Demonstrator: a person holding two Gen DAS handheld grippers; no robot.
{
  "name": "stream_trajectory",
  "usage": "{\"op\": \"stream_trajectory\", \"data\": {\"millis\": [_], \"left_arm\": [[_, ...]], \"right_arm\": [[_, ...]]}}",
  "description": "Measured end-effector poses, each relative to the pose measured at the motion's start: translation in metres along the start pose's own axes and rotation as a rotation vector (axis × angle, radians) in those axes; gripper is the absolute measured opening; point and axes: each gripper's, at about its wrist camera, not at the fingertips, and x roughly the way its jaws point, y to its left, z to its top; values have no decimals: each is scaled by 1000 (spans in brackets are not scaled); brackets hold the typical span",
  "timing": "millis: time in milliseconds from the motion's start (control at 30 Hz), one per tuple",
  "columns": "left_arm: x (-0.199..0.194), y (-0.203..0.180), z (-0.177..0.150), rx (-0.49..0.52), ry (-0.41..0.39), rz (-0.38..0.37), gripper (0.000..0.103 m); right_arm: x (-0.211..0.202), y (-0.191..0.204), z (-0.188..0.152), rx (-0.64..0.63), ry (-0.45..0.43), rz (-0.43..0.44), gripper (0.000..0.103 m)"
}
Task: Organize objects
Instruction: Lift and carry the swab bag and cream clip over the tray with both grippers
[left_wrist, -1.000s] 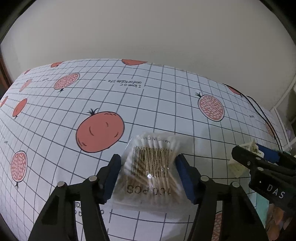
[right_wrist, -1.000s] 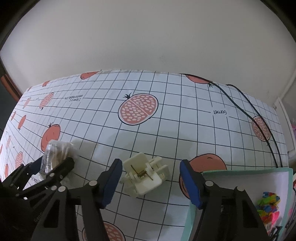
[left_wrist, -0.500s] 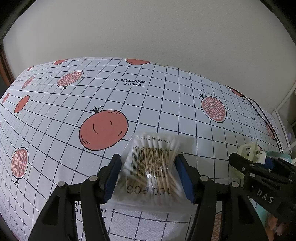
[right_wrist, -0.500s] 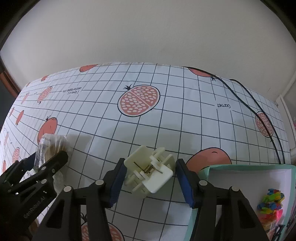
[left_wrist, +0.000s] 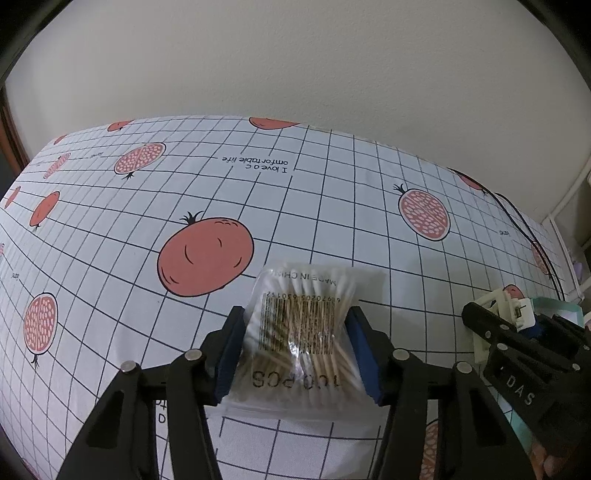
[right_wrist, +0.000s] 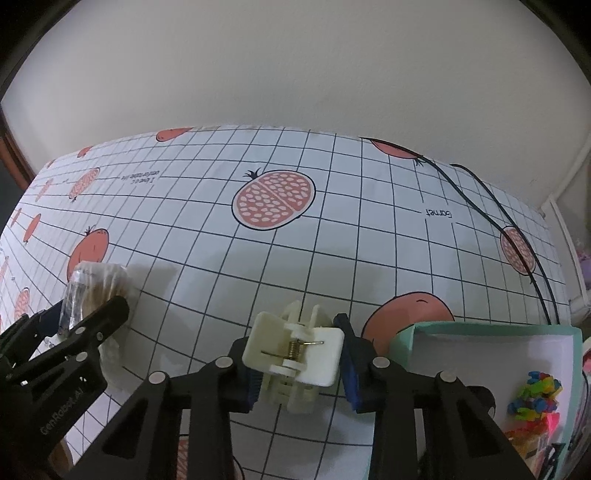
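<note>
Left tool (left_wrist: 297, 352) clamped on swab bag (left_wrist: 301, 328), right tool (right_wrist: 297, 363) on hair clip (right_wrist: 295, 354) — keep squeeze steady, carry level to box (right_wrist: 491, 332) at 3 o'clock.

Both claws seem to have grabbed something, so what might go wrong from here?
The left gripper pinches a soft bag of cotton swabs at its middle; the slick plastic may slide out. The right gripper holds the cream hair clip tilted, with the far pad barely touching, so it might twist free. The two grippers hang close together beside the green box, so a hurried move may knock them together.
</note>
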Motion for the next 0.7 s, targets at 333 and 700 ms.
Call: {"op": "stream_trajectory", "data": {"millis": [333, 700], "left_arm": [[-6, -4, -6, 9, 15, 1, 46], [-30, -1, -16, -39, 26, -7, 45]], "right_arm": [[-9, 6, -13, -5, 7, 18, 36], [-48, 4, -26, 26, -45, 72, 36]]}}
